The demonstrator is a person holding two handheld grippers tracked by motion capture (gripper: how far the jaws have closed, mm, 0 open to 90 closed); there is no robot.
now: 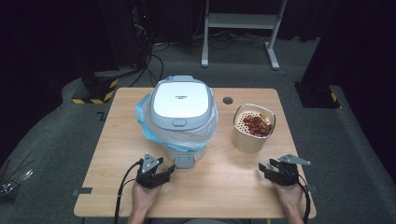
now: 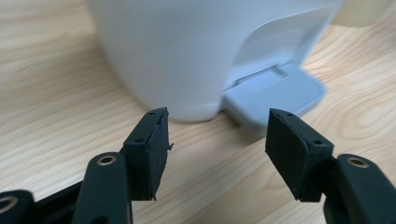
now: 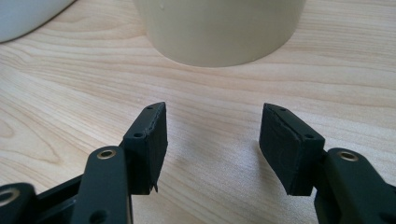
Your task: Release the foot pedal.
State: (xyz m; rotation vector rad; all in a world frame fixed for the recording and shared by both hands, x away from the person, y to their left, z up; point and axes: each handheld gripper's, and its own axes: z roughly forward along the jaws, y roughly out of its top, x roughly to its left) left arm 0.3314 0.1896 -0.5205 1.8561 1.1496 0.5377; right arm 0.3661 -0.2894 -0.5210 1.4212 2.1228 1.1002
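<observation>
A white pedal bin [image 1: 180,112] with a grey lid and a blue bag liner stands mid-table, its lid down. Its grey foot pedal [image 1: 184,161] sticks out at the front. My left gripper [image 1: 167,171] rests low on the table just left of the pedal, open with nothing between its fingers. In the left gripper view the bin's wall [image 2: 187,46] and pedal [image 2: 275,95] lie right ahead of my left gripper [image 2: 217,135]. A cream container [image 1: 252,126] holding red pieces stands to the right. My right gripper [image 1: 265,169] sits open in front of the cream container [image 3: 219,28], apart from it.
The wooden table [image 1: 116,140] has bare room along its left side and front edge. A round cable hole [image 1: 227,100] sits behind the container. The bin's white wall [image 3: 23,14] edges into the right gripper view. Beyond the table are a white desk frame and dark floor.
</observation>
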